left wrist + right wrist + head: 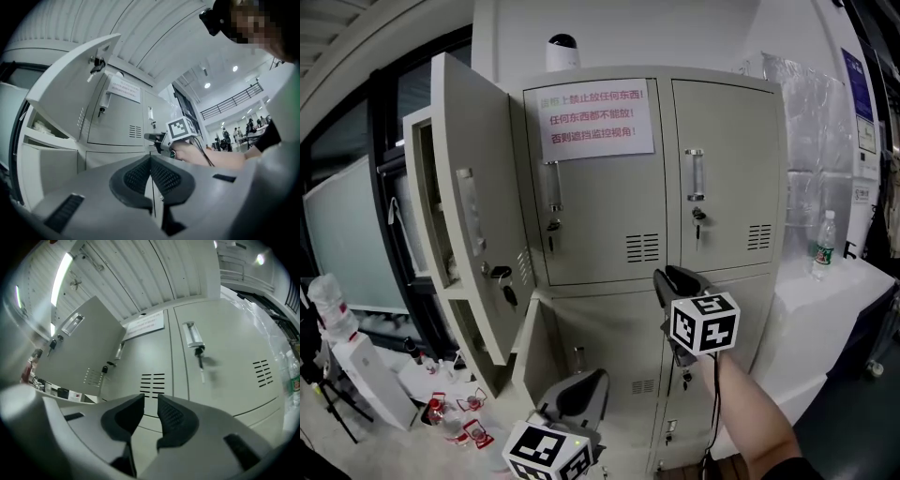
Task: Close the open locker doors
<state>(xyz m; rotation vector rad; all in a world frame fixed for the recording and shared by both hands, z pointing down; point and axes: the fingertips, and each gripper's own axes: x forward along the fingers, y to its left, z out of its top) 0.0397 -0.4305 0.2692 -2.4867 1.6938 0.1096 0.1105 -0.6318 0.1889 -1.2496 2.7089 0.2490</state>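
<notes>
Head view: two grippers, both pointed at a grey bank of lockers. Right gripper [666, 278] just before the seam between upper and lower rows, not touching. Left gripper [595, 377] lower, well apart from every door. Two upper doors closed: signed door [600, 225] under one paper sign [595, 117], and right-hand closed door [727, 187]. Two doors open at the left, upper open door [473, 187] above lower open door [478, 342], free edges jutting toward the camera, with open room between those edges and the grippers. One water bottle [827, 246] upright on the white bench [853, 291]. A few bottles [455, 417] on the floor [384, 441].

Left gripper view: fingers [140, 176] clenched together on nothing. Upper open door overhead at left, one key [96, 64] in its lock. Behind it, the open compartment [33, 136], something pale inside, not identifiable.

Right gripper view: fingers [176, 416] released, narrow gap, nothing in it. Closed doors straight ahead, upper open door at the left.
</notes>
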